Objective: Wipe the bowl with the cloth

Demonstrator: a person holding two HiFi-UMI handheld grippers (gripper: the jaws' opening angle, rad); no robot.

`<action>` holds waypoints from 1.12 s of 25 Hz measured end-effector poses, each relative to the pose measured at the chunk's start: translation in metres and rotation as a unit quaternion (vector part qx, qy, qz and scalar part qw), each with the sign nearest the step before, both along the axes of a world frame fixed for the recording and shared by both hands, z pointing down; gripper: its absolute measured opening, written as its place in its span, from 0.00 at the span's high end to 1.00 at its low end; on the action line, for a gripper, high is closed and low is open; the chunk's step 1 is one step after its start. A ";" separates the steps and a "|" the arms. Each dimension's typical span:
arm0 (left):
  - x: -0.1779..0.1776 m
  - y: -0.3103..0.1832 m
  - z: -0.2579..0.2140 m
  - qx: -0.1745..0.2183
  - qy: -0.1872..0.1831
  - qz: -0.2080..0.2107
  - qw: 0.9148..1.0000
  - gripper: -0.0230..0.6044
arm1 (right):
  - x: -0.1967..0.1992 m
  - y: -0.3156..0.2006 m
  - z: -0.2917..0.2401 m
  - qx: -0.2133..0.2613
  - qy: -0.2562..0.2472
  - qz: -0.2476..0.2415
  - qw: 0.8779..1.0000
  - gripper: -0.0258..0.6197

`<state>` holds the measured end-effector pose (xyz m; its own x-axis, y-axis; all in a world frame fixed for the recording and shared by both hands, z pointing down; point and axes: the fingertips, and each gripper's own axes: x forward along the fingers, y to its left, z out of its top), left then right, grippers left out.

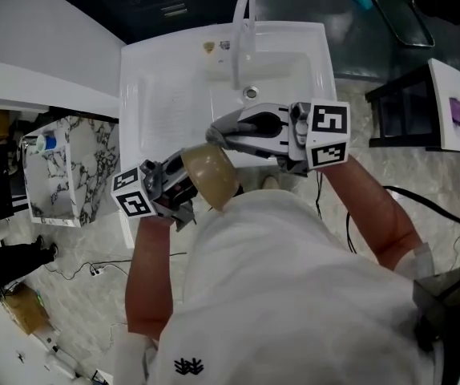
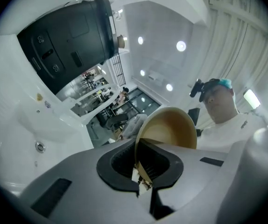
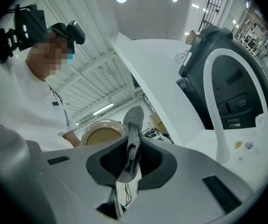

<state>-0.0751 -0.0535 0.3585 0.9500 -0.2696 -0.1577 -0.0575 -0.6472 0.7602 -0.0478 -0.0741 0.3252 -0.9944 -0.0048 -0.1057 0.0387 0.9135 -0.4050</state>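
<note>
A tan bowl (image 1: 211, 175) hangs over the sink's front edge, tilted on its side, with my left gripper (image 1: 183, 184) shut on its rim. The left gripper view has the rim pinched between the jaws (image 2: 141, 164), and the bowl's hollow (image 2: 169, 127) faces up and away. My right gripper (image 1: 223, 133) sits just above and to the right of the bowl, shut on a grey knitted cloth (image 3: 133, 139) that sticks up between its jaws (image 3: 129, 164). In the right gripper view the bowl (image 3: 103, 134) is just beyond the cloth, and they do not touch.
A white sink (image 1: 166, 95) with a curved white faucet (image 1: 244, 22) lies below both grippers. A marble-patterned box (image 1: 70, 167) stands at the left and a white table (image 1: 454, 103) at the right. Cables trail across the floor.
</note>
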 end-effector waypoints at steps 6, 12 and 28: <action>-0.018 -0.015 -0.003 -0.012 0.028 -0.026 0.999 0.94 | -0.003 0.012 0.004 -0.005 0.006 -0.025 1.000 0.89; -0.016 -0.014 0.010 -0.032 0.021 -0.030 0.999 0.94 | 0.008 0.032 -0.015 0.007 -0.030 -0.063 0.998 0.90; -0.016 -0.017 0.005 -0.046 0.044 -0.035 0.997 0.94 | 0.002 0.015 0.003 0.019 0.010 -0.016 1.000 0.89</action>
<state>-0.0906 -0.0706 0.3632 0.9121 -0.3510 -0.2115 -0.0298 -0.5716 0.8200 -0.0462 -0.0589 0.3283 -0.9959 0.0301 -0.0853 0.0598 0.9266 -0.3712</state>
